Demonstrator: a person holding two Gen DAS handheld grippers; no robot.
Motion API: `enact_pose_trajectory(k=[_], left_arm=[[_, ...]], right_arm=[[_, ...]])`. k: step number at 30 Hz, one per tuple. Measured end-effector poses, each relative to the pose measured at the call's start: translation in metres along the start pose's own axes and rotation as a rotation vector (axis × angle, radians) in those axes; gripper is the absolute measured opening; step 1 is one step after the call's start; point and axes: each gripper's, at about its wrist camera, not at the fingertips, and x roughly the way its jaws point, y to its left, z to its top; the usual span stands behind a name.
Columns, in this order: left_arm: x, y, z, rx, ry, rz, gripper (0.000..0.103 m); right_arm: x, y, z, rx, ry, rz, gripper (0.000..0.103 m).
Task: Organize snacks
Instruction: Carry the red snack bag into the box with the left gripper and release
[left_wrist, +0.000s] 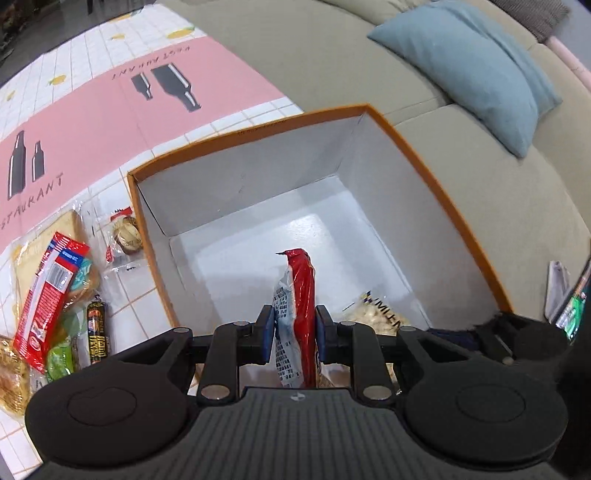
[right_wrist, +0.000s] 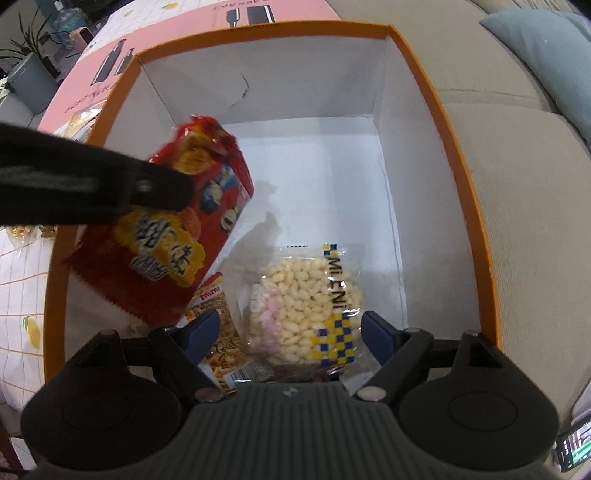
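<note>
Partway done: puffed-rice pack (right_wrist: 314, 306) and a yellow snack bag (right_wrist: 218, 332) already lie in the orange box (right_wrist: 458, 155), right below the wide-open, empty right gripper (right_wrist: 290, 332). The left gripper (left_wrist: 294, 328) is clamped on the red chip bag (left_wrist: 301, 306) over the box. Only the left wrist view shows the snack pile (left_wrist: 55, 295) off to that gripper's left on the table, not yet boxed; only the right view shows the bag's front.

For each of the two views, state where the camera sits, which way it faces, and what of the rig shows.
Left wrist: sits on the left gripper, faces steeply down into the orange box; its jaws clamp the red snack bag.
Right wrist: sits on the right gripper, faces down into the box; jaws open over the puffed rice pack; the left gripper crosses the view.
Shared: box, red bag, rice pack.
</note>
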Motion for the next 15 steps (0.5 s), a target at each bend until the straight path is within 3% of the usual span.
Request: enact_pose_trajectory(k=[3,9,13,15], left_arm=[[0.008,0.006,0.003,-0.049,0.006,-0.029,0.025],[0.012,-0.003,0.007,0.051,0.033,0.062,0.026],[0.018,-0.014,0.009,0.151,0.083,0.206,0.03],[0.014,-0.015,0.006,0.172,0.076,0.208,0.03]], right_arm=[[0.0,-0.001,-0.001,-0.004,-0.005,0.004,0.082],[-0.002,-0.004,-0.005,-0.008,-0.008,0.013,0.082],[-0.002,-0.002,-0.005,-0.008,-0.009,0.017,0.081],[-0.003,0.0,-0.004,-0.012,-0.011,0.025,0.08]])
